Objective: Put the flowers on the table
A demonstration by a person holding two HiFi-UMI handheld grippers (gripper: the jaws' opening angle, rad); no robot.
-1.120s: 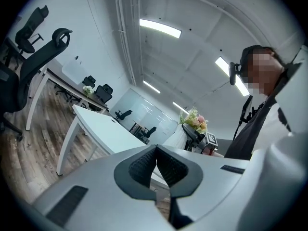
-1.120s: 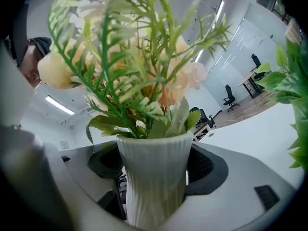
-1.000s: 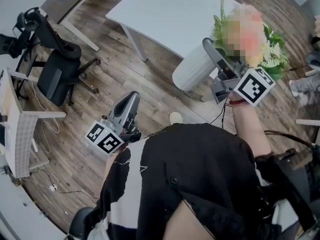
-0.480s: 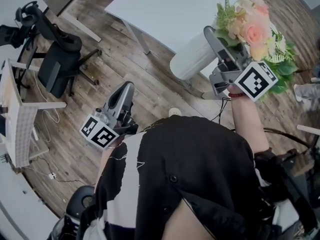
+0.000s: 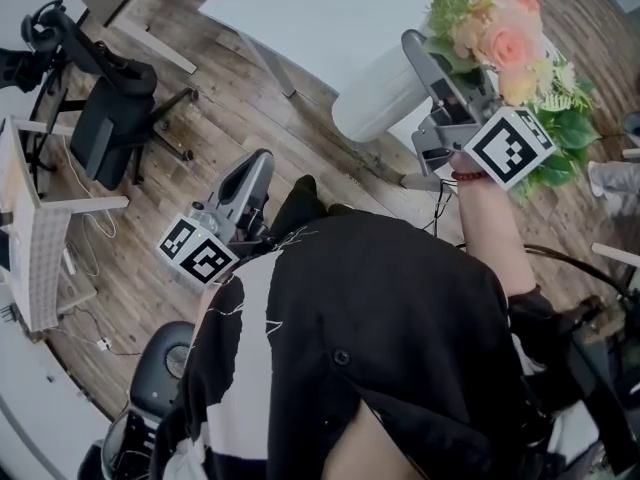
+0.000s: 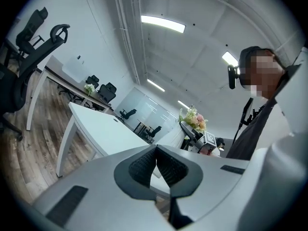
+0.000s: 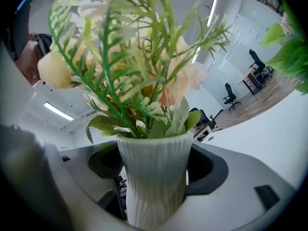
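A bunch of pink, cream and green flowers stands in a white ribbed vase. My right gripper is shut on the vase, one pad on each side of it. In the head view the right gripper holds the flowers up at the right, beyond the white table's near corner. The vase itself is hidden there under the blooms. My left gripper hangs low at the left over the wooden floor, shut with nothing in it; its pads touch. The table lies ahead of it.
A white cylinder stands by the table's near edge, just left of the right gripper. A black office chair and a white desk are at the far left. A chair base sits at the lower left.
The right gripper with the flowers has moved slightly up and towards the table. A dark shoe now shows between the grippers. The left gripper has hardly moved.
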